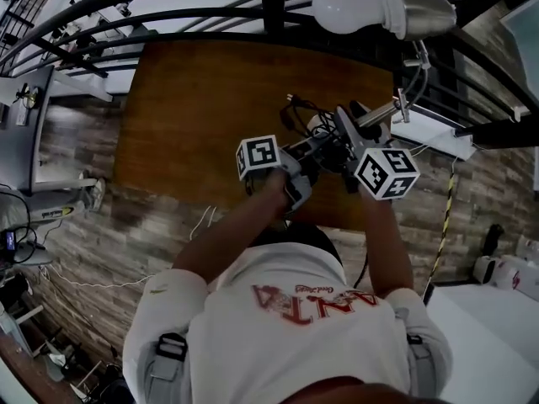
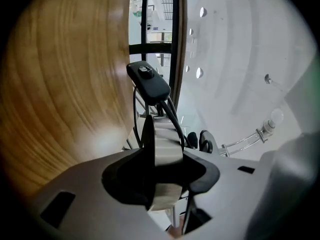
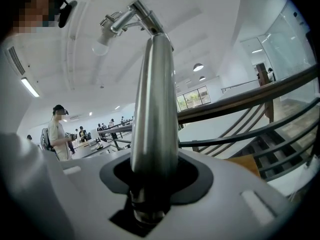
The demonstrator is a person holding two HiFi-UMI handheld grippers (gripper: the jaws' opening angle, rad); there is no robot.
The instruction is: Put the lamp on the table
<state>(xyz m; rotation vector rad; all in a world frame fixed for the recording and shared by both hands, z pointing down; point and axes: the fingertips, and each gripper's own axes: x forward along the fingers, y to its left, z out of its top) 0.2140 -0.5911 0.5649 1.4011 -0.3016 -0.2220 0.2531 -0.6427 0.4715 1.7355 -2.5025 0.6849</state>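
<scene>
Head view: the left gripper (image 1: 312,150) and right gripper (image 1: 352,140) hold the lamp (image 1: 383,11) over the wooden table (image 1: 194,116).

Left gripper view: the jaws clamp the lamp's disc base (image 2: 165,144) edge-on, with the cord switch (image 2: 147,79) beyond.

Right gripper view: the jaws grip the steel stem (image 3: 152,109).

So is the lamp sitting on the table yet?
Not yet. The left hand-held gripper clamps the lamp's base, the right hand-held gripper its stem, and a gap shows between base and table.
</scene>
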